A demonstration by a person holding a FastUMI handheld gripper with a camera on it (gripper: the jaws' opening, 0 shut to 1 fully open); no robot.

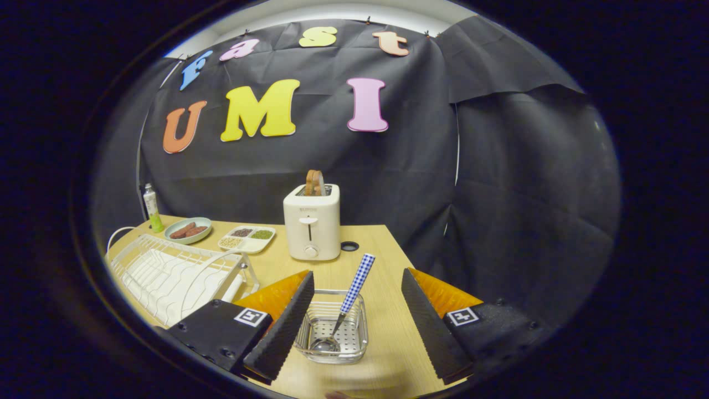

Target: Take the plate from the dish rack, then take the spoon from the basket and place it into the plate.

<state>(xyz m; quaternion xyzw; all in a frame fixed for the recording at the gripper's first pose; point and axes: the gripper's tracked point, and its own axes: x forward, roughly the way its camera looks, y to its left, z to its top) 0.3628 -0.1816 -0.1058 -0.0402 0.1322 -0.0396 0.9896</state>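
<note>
Gripper spread wide, empty, low centre frame. Between fingers: basket with spoon leaning, handle up-right. Left: dish rack; plate unclear. Risk: fingers catching the basket rim, dragging it; toaster beyond.

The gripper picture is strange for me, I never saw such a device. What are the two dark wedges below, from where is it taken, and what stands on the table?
The camera rides on a hand-held gripper and looks forward along its fingers; the wedges are its jaws, open and holding nothing. Between them stands a small basket with a checked-handled spoon. Beside it is a white dish rack. Beyond stand a toaster, a plate of sausages, a divided tray and a bottle.
</note>
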